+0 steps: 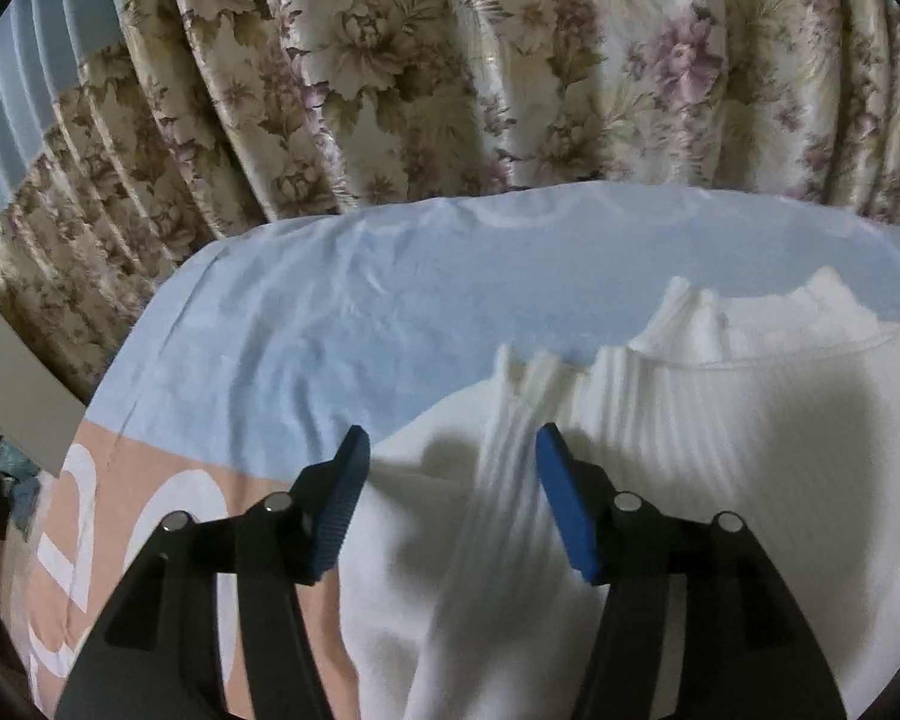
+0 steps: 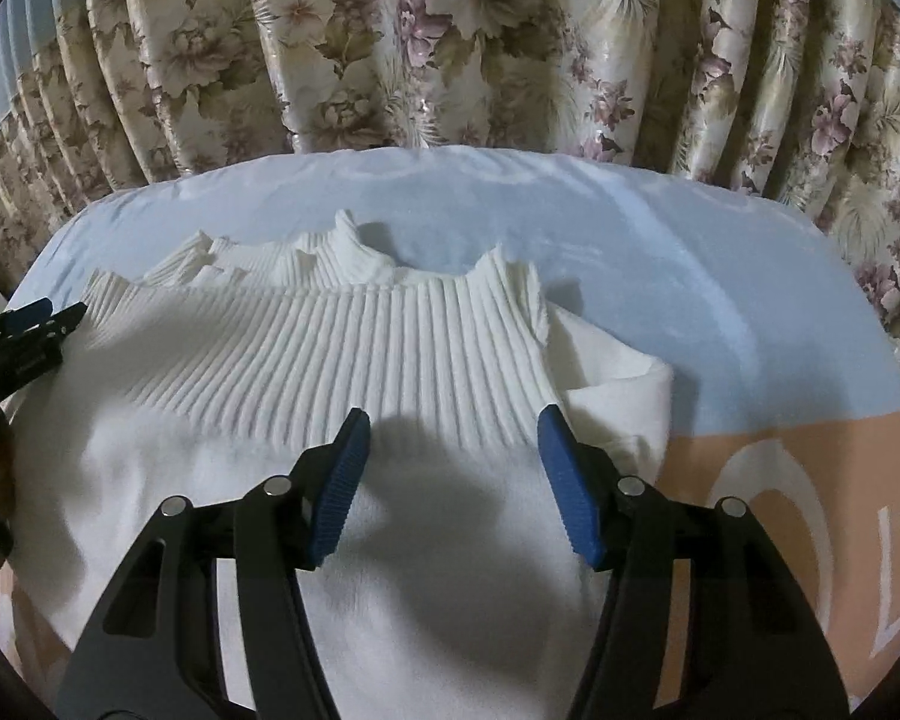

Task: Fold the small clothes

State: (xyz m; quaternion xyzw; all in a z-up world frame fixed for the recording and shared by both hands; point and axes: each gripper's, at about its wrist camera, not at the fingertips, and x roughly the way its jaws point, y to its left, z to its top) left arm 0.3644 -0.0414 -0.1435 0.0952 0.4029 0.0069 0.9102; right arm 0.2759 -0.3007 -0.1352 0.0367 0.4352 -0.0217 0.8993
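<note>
Floral curtains [image 2: 450,42] hang behind a bed sheet [image 2: 660,252] of pale blue and peach. On it lies a white garment [image 2: 330,354], its ribbed band running crosswise, the ruffled edge toward the curtains. The left gripper [image 1: 450,450] and right gripper [image 2: 453,426] both gape over it, clasping nothing.

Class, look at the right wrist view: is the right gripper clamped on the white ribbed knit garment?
No. The right gripper has its blue pads apart above the white ribbed knit garment, pinching no fabric.

Bed [image 2: 720,276]: covered by a pale blue and peach sheet with white lettering at 4 o'clock. White ribbed garment [image 2: 342,360] laid flat at centre.
</note>
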